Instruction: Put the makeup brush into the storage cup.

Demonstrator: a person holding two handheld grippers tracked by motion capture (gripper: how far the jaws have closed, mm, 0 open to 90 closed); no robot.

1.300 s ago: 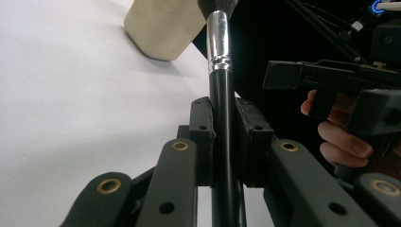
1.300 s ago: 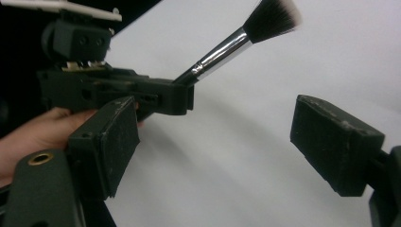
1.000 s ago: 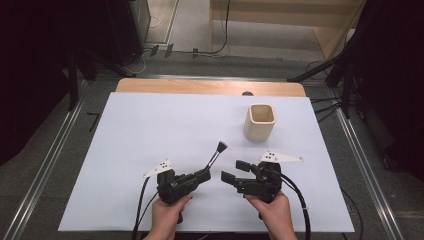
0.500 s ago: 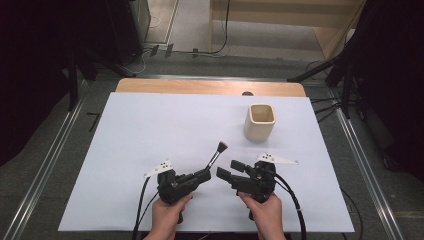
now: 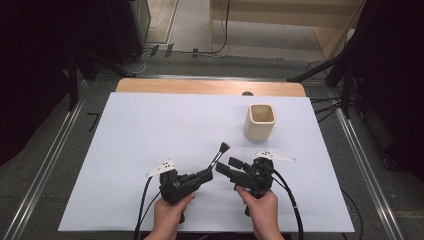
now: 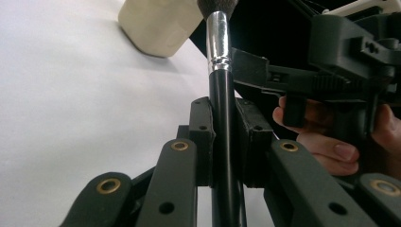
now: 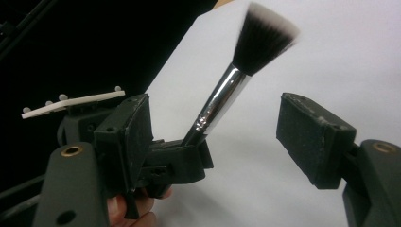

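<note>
Brush [image 5: 219, 154]: clamped by its black handle, bristles up, above the table's [image 5: 150, 130] near edge.
Left hand-held gripper [image 5: 209, 173]: closed tight on the brush.
Right hand-held gripper [image 5: 228, 166]: jaws wide, just been closing, pads either side of the brush, not touching.
Cup [image 5: 260, 121]: upright, beyond.

Over a white tabletop [image 5: 150, 130], the left gripper [image 5: 206, 176] clamped a makeup brush [image 5: 218, 153], bristles up. The right gripper [image 5: 226, 166], fingers apart, sat just beside it. A cream cup [image 5: 260, 122] stood beyond.
</note>
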